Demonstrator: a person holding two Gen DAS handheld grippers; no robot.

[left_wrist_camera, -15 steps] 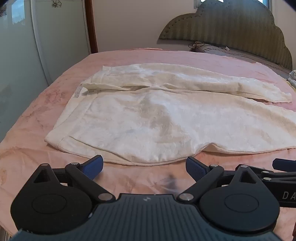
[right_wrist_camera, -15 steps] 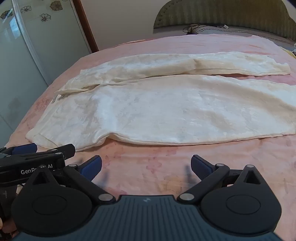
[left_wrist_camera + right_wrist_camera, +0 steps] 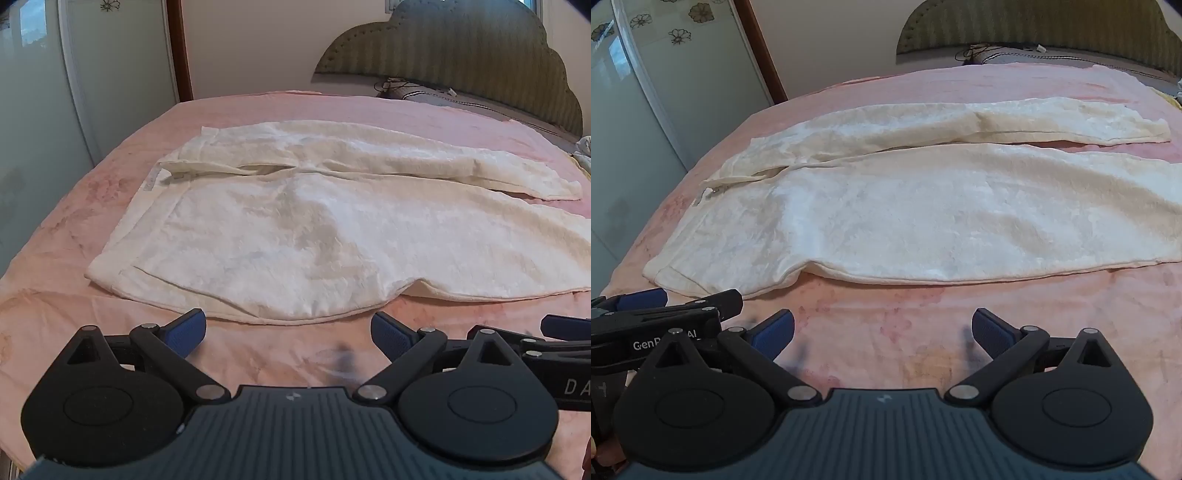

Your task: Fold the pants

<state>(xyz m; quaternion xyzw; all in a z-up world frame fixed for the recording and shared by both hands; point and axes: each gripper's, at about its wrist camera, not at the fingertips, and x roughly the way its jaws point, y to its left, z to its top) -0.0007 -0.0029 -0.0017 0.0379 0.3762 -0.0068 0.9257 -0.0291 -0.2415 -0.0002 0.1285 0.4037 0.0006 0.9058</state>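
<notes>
Cream white pants (image 3: 314,229) (image 3: 923,206) lie spread flat on the pink bed, waistband at the left, both legs running off to the right. The far leg is narrower and lies apart from the near one. My left gripper (image 3: 288,328) hovers just short of the near hem of the seat area, open, nothing between its blue pads. My right gripper (image 3: 882,328) hangs open over bare bedspread in front of the near leg. In the right wrist view the left gripper (image 3: 646,314) shows at the left edge, beside the waistband corner.
The pink bedspread (image 3: 258,110) covers the whole bed. A padded headboard (image 3: 461,55) stands at the back right, with a grey pillow and a cable (image 3: 990,55) below it. A glass wardrobe door (image 3: 646,92) is at the left, past the bed's edge.
Both grippers have crept very slightly closer to the pants; the cloth lies as before and both stay open.
</notes>
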